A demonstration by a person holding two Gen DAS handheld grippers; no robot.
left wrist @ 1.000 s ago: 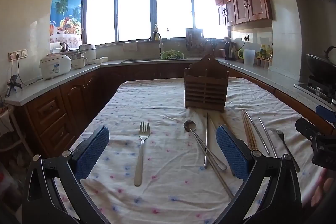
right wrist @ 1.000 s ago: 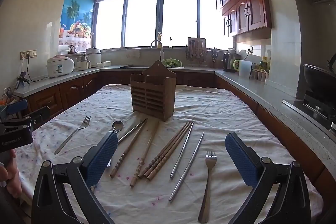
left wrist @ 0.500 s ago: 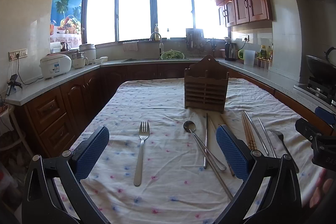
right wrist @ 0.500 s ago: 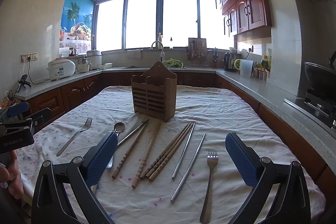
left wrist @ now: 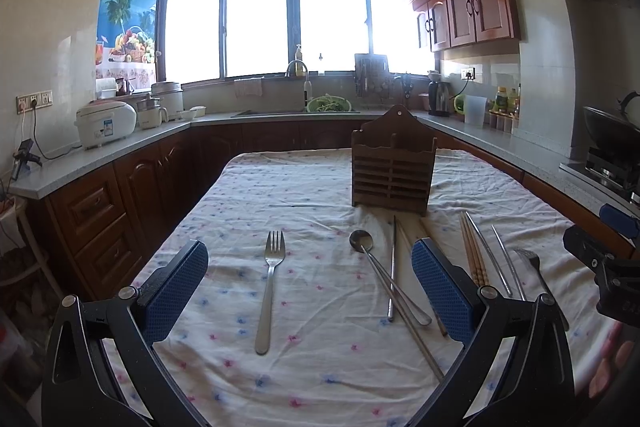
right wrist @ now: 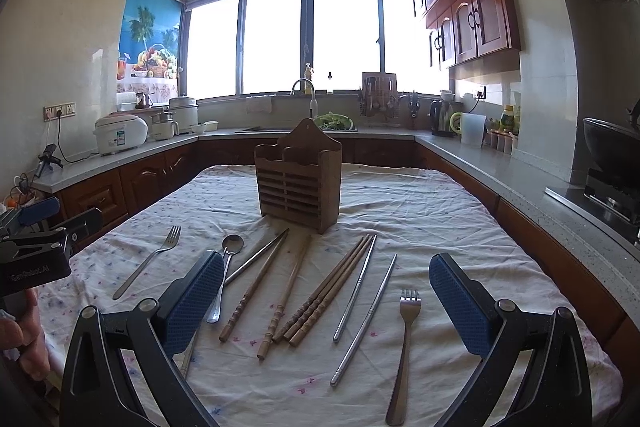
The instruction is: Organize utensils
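A brown wooden utensil holder (left wrist: 393, 167) (right wrist: 299, 183) stands upright mid-table. On the cloth before it lie a fork (left wrist: 269, 287) (right wrist: 148, 261), a spoon (left wrist: 386, 277) (right wrist: 226, 273), metal chopsticks (left wrist: 393, 267) (right wrist: 362, 315), wooden chopsticks (left wrist: 474, 253) (right wrist: 324, 293) and a second fork (left wrist: 538, 277) (right wrist: 405, 347). My left gripper (left wrist: 310, 285) is open above the left fork and the spoon, holding nothing. My right gripper (right wrist: 326, 301) is open above the chopsticks, holding nothing.
A flowered cloth (left wrist: 304, 195) (right wrist: 420, 211) covers the table. Counters with brown cabinets run along the left, back and right. A rice cooker (left wrist: 105, 123) stands on the left, a sink (left wrist: 296, 113) at the back, a wok (left wrist: 612, 135) on a stove on the right.
The right gripper has risen slightly and tilted, so the holder and utensils sit a little lower in its view. The left gripper has hardly moved. Nothing was picked up.
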